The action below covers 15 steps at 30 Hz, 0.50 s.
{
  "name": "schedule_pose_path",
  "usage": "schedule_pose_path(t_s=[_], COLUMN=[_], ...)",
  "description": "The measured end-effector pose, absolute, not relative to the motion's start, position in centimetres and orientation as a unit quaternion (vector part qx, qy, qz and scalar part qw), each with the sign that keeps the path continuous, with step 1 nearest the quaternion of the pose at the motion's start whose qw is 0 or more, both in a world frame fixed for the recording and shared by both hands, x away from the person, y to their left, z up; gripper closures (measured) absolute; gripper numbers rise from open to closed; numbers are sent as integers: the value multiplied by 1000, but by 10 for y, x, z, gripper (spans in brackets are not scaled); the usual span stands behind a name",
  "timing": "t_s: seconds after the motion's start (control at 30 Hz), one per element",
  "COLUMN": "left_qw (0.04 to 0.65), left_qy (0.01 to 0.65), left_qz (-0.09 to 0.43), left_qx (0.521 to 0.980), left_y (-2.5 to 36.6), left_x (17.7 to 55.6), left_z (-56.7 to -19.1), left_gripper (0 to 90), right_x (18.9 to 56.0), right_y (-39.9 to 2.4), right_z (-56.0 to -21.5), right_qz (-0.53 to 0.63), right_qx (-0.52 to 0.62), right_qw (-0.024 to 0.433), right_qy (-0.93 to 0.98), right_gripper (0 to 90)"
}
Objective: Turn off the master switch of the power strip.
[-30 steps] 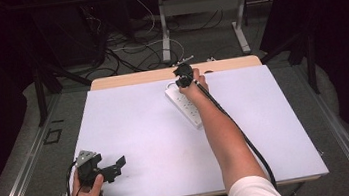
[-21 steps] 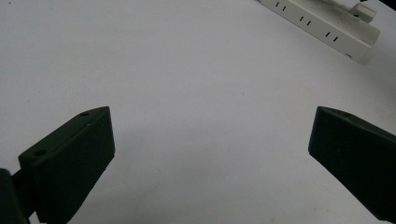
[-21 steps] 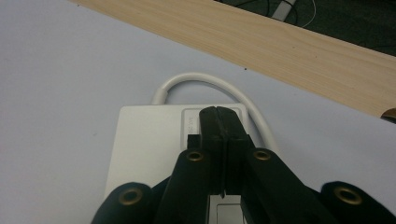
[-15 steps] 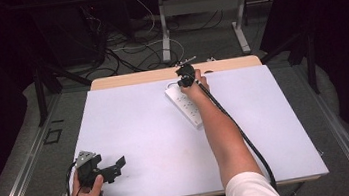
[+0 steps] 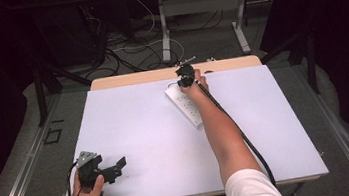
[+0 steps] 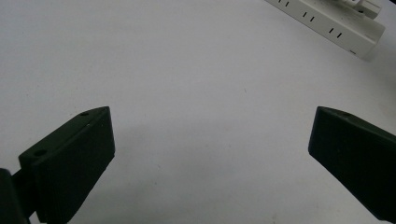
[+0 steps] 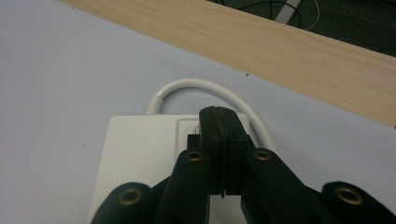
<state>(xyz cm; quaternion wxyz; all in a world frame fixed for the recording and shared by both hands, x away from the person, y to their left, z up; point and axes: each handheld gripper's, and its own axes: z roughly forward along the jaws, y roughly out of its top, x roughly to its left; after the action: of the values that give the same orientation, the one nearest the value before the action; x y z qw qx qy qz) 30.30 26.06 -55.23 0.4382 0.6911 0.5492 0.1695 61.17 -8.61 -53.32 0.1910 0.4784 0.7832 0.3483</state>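
Pressing on the far end of the power strip (image 5: 184, 106), right gripper (image 7: 223, 126) jaws together, empty; switch apparently unfinished. Left gripper (image 6: 210, 154) idle near-left, jaws wide.

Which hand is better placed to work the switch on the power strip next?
Right. The right gripper, jaws shut, is over the power strip's far end, while the left gripper sits open near the table's front edge.

Open white mat (image 5: 136, 128) between hands, power strip (image 5: 186, 105) lying at far centre
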Motion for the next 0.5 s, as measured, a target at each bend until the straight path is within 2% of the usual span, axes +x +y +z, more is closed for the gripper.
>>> schedule_pose_path(t_s=[0.5], left_qw=[437], left_qy=[549], left_qz=[169], left_qx=[692], left_y=[259], left_x=[303], left_z=[-552], left_gripper=[5], right_x=[611], right_y=[-84], right_z=[-534], right_qz=[344], right_qx=[473], right_qw=[185], right_qy=[790], right_gripper=[900])
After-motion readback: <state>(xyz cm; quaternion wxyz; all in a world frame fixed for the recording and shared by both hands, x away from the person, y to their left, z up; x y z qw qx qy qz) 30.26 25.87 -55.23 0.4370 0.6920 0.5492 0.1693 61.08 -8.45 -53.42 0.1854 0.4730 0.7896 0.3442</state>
